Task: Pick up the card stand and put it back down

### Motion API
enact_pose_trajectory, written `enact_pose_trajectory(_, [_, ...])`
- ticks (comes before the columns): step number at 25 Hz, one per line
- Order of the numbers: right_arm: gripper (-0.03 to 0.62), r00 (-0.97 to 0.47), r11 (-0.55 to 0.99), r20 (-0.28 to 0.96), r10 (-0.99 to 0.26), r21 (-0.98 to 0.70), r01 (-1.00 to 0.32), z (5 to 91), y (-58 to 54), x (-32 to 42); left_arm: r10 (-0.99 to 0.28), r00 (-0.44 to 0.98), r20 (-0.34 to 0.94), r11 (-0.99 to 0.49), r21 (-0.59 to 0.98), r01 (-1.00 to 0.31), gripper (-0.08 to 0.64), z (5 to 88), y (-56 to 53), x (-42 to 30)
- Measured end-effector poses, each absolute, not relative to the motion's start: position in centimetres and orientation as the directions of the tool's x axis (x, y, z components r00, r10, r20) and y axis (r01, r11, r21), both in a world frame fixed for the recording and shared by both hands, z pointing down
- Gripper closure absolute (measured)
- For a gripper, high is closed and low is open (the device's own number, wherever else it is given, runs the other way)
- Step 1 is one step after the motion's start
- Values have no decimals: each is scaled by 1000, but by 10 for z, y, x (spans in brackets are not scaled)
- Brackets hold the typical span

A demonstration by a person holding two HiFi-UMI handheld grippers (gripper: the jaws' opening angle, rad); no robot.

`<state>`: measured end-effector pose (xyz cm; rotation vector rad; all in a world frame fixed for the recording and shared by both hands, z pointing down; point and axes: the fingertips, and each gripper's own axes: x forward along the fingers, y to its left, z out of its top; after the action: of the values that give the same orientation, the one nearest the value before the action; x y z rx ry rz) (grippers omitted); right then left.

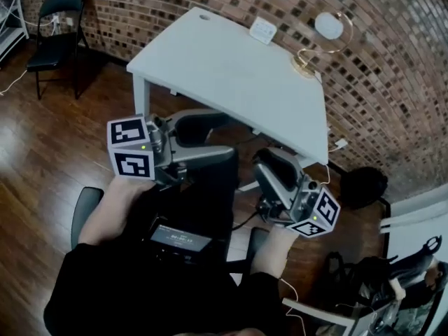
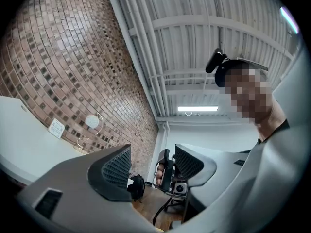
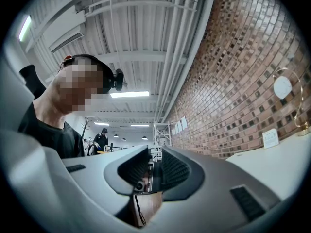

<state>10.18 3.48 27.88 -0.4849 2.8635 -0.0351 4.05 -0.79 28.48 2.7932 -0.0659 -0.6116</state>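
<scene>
**Card stand untouched, both grippers empty**

The left gripper (image 1: 218, 137) is held low, short of the table (image 1: 231, 68), its jaws wide apart with nothing between them. Facing it, the right gripper (image 1: 268, 165) has its jaws at a narrow gap, also empty. The card stand (image 1: 327, 28), a gold wire loop with a round white card, stands upright at the table's far right corner, near the brick wall and well apart from both grippers. By my reading nothing of the task is done yet: the reach, the grasp, the lift and the setting down all remain
</scene>
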Motion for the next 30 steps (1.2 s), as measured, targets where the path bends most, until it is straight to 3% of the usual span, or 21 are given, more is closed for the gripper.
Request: enact_pose_trajectory(30, [488, -921, 951, -238, -309, -61, -303, 290, 48, 85, -106, 907, -408, -952, 305, 26, 284, 293, 11, 31])
